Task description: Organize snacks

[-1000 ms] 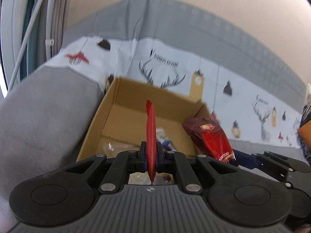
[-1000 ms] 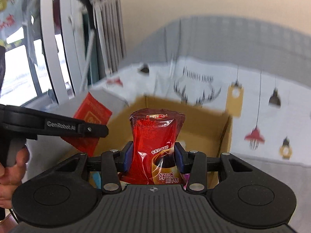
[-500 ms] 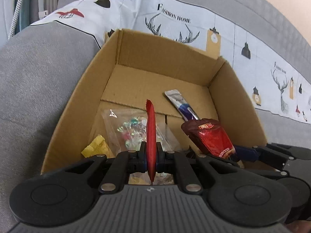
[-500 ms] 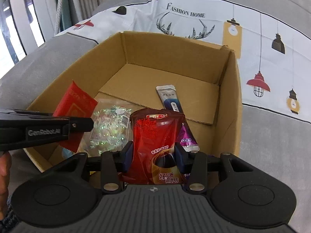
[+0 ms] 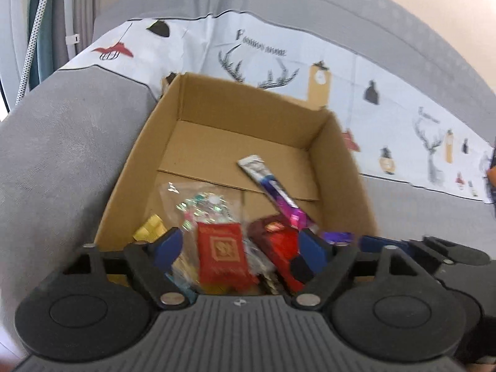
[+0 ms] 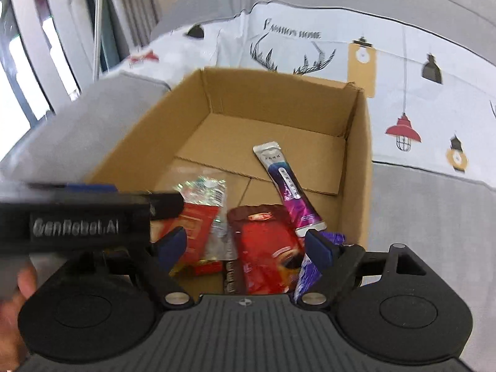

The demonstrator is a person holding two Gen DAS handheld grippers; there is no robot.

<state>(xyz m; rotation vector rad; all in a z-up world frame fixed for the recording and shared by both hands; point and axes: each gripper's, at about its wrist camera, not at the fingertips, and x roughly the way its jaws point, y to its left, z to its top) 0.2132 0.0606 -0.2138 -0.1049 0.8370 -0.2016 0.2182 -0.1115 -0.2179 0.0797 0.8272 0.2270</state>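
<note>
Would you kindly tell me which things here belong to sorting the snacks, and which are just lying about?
Job: box, red packet, red pouch, purple stick, candy bag.
Just about: printed cloth, sofa, curtain.

The cardboard box (image 6: 359, 142) sits on the sofa (image 6: 434, 210); inside it, the snack packets (image 6: 263, 241) crowd its near end, a stick sachet (image 6: 285, 179) behind them.

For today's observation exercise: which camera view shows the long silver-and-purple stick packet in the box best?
The right wrist view: the stick packet lies sharp and whole on the cardboard box floor, printing visible. In the left wrist view the same packet is blurred, its lower end partly hidden behind one of the fingers.
</note>
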